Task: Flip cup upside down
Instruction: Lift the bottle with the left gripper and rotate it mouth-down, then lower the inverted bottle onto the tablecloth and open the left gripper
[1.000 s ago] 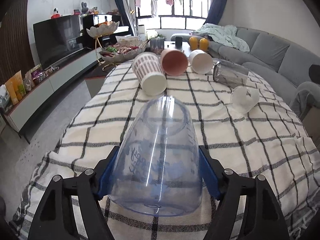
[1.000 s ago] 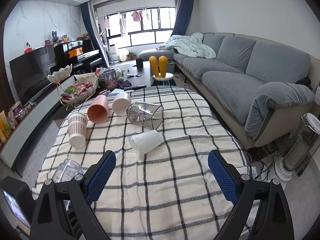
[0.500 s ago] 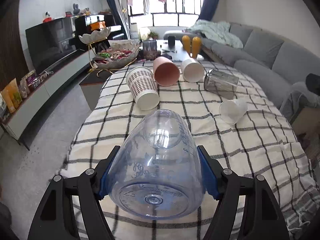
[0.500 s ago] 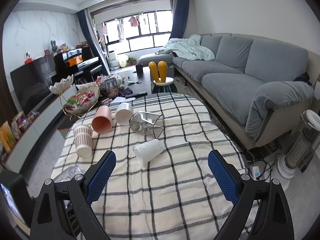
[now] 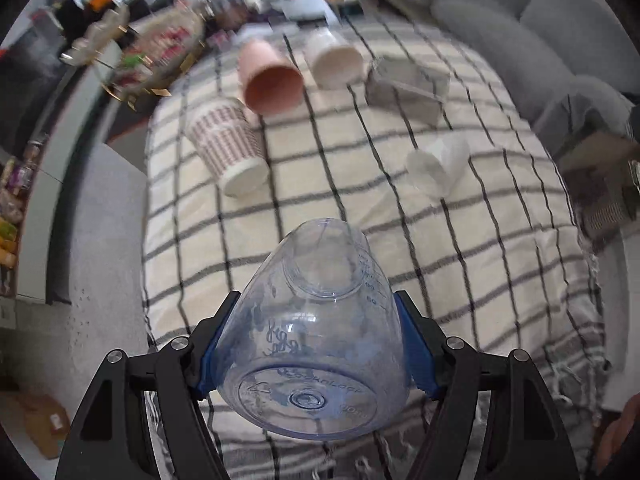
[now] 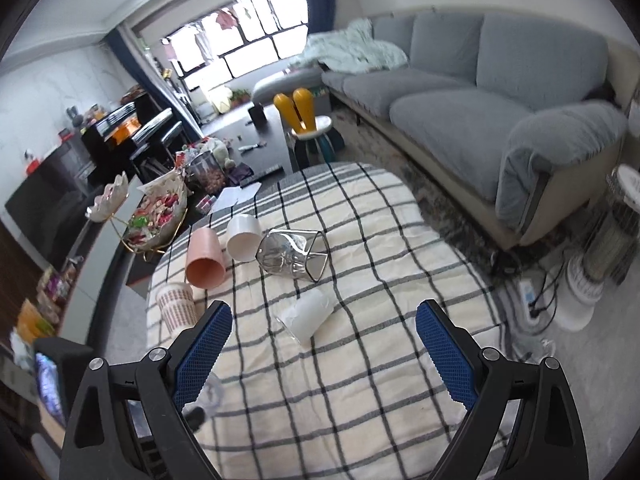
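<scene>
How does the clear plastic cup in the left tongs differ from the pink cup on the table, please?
The clear plastic cup is see-through with printed markings; the pink cup is opaque and plain. The clear cup is held off the checked cloth between the left tongs; the pink cup lies on its side there, ungripped. Neither stands upside down yet.

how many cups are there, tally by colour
clear blue-tinted cup, in the left gripper: 1
pink cup: 1
white cup: 1
patterned cup: 1
clear glass cup: 1
clear plastic cup: 1
total: 6
</scene>
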The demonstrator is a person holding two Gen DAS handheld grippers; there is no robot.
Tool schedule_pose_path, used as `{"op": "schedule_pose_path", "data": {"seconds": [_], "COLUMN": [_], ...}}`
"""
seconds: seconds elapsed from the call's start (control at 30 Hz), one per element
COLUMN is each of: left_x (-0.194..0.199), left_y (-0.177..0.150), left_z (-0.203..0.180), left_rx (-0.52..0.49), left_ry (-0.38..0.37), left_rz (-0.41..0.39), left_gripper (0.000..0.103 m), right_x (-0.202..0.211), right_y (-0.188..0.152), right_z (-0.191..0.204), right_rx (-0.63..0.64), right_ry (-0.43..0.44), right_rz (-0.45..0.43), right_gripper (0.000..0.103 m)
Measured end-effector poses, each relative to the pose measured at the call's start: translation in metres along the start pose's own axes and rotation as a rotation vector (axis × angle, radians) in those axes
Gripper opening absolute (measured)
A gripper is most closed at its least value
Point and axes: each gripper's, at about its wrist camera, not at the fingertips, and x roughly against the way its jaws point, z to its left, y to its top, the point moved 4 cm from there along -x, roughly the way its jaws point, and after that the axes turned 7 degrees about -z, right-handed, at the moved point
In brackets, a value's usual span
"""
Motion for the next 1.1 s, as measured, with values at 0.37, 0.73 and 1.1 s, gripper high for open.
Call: {"op": "schedule_pose_path", "data": {"seconds": [0.37,0.73,1.1], "left_x": [-0.046,-0.075,-0.083], "left_y": [0.074,0.100,0.095], "left_z": [-0.023,-0.038,-0.037], "left_rx": [-0.150,-0.178,-0.172], "left_ry": [-0.027,-0.038,-0.026], "left_rz": [0.339,0.412,0.390], "left_gripper": [0.073,0.073,0.077], "right_x": [-0.074,-0.110,-0.101], "right_y": [0.030,0.041,0.036], "right_z": [-0.023,-0.042,-0.046], "right_rx": [-0.186,-0.237,-0.221], "right_ry": [0.018,0.004,-0.018], "right_rz": [0.145,0.167,0.150], "right_gripper": [0.094,0.094,0.094]}}
